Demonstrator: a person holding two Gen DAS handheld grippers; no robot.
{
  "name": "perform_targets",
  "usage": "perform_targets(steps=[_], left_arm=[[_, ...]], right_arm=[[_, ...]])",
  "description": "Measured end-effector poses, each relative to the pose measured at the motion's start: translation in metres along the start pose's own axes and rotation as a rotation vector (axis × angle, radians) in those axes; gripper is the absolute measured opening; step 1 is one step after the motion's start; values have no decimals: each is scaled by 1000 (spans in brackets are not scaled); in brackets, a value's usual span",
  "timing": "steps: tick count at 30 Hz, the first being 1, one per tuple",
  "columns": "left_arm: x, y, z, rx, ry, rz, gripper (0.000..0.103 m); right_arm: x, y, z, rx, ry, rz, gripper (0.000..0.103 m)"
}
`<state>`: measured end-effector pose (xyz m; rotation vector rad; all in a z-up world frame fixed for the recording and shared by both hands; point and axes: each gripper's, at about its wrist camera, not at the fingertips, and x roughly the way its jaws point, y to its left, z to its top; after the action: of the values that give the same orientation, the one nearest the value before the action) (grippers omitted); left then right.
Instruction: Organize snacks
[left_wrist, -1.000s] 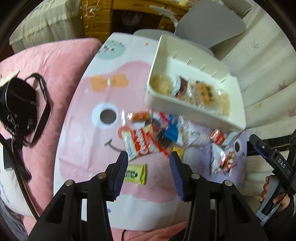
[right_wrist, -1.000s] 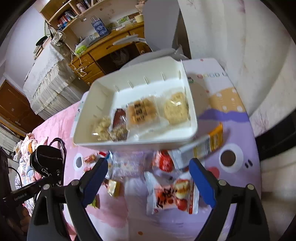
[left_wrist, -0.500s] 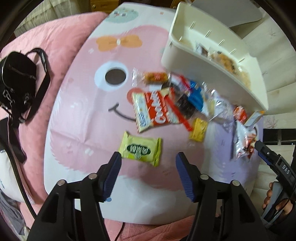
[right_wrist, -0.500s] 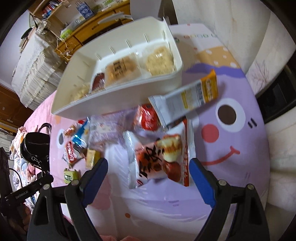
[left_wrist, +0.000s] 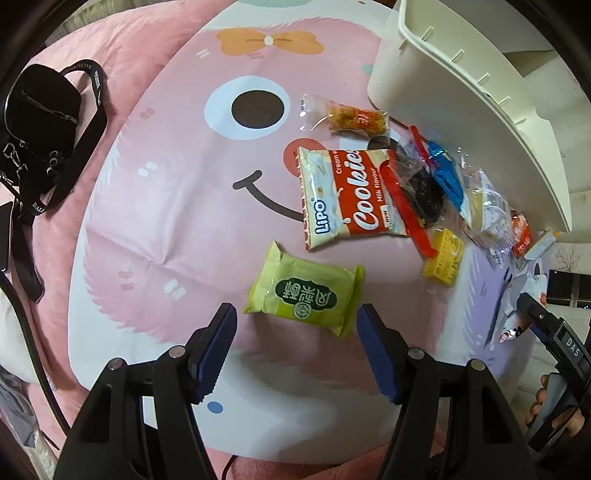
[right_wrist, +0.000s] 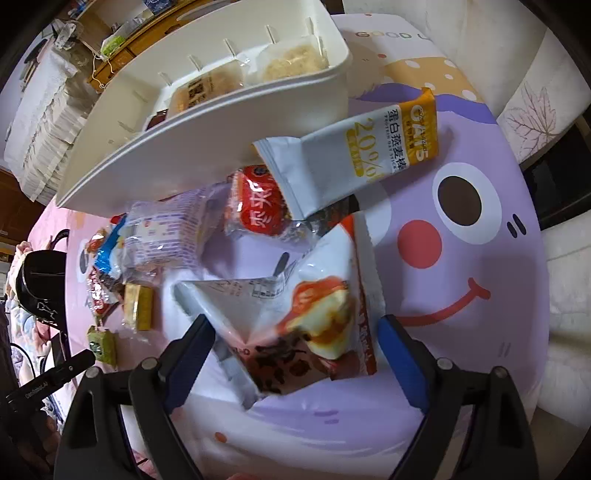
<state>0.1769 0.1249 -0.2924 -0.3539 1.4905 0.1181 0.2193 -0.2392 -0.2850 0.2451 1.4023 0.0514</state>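
My left gripper points down just above a green snack packet on the pink half of the cartoon mat. Its jaws are opening and the packet's near edge sits between the fingertips, untouched. My right gripper hangs over a red-and-white cake packet on the purple half. Its jaws are wide and still opening, and the packet lies between the pads without contact. The white divider box behind holds several wrapped snacks.
A red Cookies pack, a yellow cube and several clear-wrapped snacks lie along the box. An oat bar leans on the box beside a round red snack. A black bag rests on the pink blanket.
Both grippers have come down toward the mat, so the snacks look larger. The left jaws have spread wider around the green packet. The cake packet now sits between the right fingers.
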Motion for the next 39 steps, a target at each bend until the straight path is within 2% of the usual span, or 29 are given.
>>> perform_targets(steps=[13,16,20,29,32,39], left_arm=[[12,9,7,14,-21,-2,66],[16,9,10,13,-19,-8,66],[19,7,11,21,-17,-17,63],[18,-11,10,68,-29,17,60],[17,-15,9,85,-43,27,58],[15,-22,4,108,-86,22,54]], right_arm=[[15,-5,-3,-4,28,10,96],[14,-7,-3,-5,11,-1,96],[14,-8,0,-13,7,-10,96],[16,2,-3,-27,2,-28,96],[17,4,-6,-33,4,-32,93],[13,9,-12,-62,-2,-25,76]])
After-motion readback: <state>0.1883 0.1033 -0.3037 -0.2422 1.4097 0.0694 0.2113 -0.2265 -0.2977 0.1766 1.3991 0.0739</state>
